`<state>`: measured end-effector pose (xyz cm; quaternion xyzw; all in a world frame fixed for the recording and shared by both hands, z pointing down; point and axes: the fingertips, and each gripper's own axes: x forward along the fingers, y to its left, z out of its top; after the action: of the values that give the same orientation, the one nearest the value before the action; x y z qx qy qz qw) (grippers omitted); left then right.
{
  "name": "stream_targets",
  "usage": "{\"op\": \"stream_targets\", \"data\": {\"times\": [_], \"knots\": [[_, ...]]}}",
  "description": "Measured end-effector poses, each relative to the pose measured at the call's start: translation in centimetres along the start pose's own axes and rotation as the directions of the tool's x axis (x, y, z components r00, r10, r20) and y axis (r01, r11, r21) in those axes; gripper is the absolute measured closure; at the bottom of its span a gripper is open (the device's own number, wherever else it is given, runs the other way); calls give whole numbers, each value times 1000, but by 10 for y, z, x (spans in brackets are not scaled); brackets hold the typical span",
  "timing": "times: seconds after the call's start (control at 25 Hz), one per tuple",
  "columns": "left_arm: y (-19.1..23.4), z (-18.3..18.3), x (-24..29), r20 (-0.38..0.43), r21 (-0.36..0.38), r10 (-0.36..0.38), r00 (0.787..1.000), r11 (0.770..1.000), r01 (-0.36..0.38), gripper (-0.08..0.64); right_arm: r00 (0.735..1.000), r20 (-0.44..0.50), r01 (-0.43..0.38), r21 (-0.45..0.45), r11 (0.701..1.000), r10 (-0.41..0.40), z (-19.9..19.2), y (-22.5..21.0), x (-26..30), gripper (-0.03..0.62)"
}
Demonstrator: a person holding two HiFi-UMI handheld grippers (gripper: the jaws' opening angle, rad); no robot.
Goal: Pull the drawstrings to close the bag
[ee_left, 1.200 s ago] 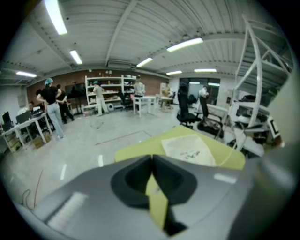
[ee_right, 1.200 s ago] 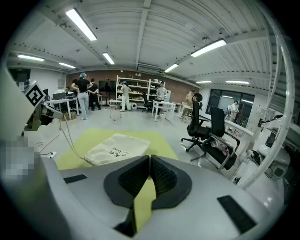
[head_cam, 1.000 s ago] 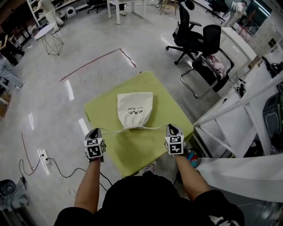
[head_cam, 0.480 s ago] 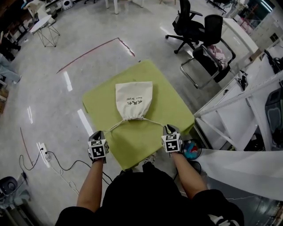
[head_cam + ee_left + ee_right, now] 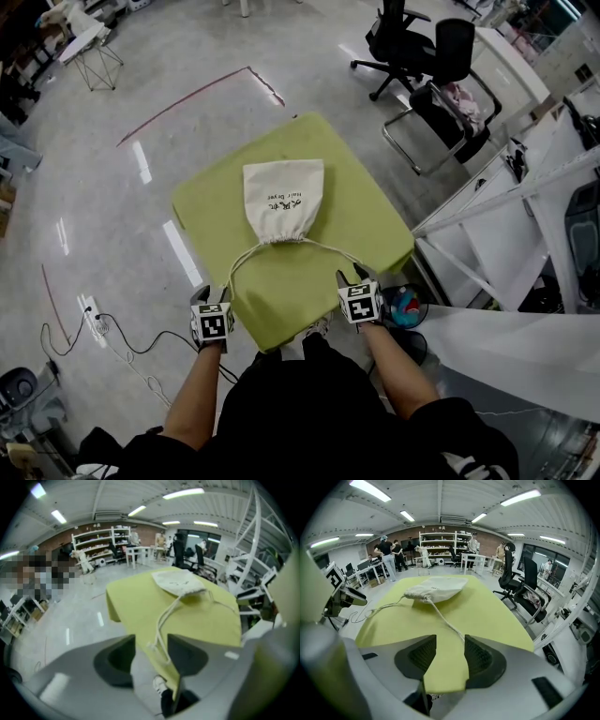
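A cream drawstring bag (image 5: 283, 197) lies on the yellow-green table (image 5: 370, 220), its mouth (image 5: 275, 240) gathered tight toward me. Two white cords run slack from the mouth. The left cord (image 5: 232, 274) curves to my left gripper (image 5: 210, 294) just off the table's front left edge. In the left gripper view the jaws are opening and the cord's end (image 5: 158, 637) hangs loose between them, unpressed. The right cord (image 5: 330, 250) reaches my right gripper (image 5: 350, 276). In the right gripper view its jaws are opening, and the cord (image 5: 446, 621) ends at the right pad's inner edge.
Two black office chairs (image 5: 427, 61) stand past the table's far right corner. White desks and sheeting (image 5: 506, 244) fill the right side. A blue and red object (image 5: 404, 306) sits on the floor by my right gripper. Cables (image 5: 103, 339) trail on the floor at left.
Both grippers have come back toward me and opened. The cords, taut and clamped before, now lie slack and curved on the table. The bag's mouth stays cinched.
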<state>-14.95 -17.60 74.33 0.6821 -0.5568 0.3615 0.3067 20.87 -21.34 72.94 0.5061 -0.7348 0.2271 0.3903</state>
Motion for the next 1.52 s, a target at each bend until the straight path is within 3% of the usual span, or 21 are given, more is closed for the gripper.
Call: {"op": "stream_targets", "data": {"times": [0.28, 0.48, 0.6, 0.84, 0.96, 1.08, 1.24, 1.52], "knots": [[-3, 5, -19, 41, -19, 1, 999, 1000, 0, 324, 997, 70, -17, -13, 1000, 18, 21, 10, -20, 419], [-9, 48, -33, 142, -15, -3, 990, 1000, 5, 331, 981, 190, -19, -34, 999, 25, 66, 18, -38, 440], [-14, 85, -53, 241, -19, 1, 970, 1000, 4, 378, 960, 277, -20, -47, 999, 32, 98, 22, -55, 457], [-26, 151, -97, 417, -12, 5, 909, 1000, 0, 461, 906, 422, -12, -59, 998, 36, 156, 26, -94, 511], [-30, 173, -113, 479, -6, 21, 878, 1000, -21, 539, 870, 492, 1, -53, 999, 26, 181, 27, -111, 557], [-34, 197, -130, 532, -9, 11, 847, 1000, -8, 552, 828, 560, 8, -49, 999, 20, 208, 30, -131, 578], [-40, 234, -161, 620, -16, -15, 784, 999, 31, 554, 766, 642, 19, -60, 998, 24, 242, 28, -165, 584], [-56, 280, -211, 741, 42, -55, 670, 998, 36, 553, 653, 757, 76, -57, 996, -6, 288, 16, -220, 586]]}}
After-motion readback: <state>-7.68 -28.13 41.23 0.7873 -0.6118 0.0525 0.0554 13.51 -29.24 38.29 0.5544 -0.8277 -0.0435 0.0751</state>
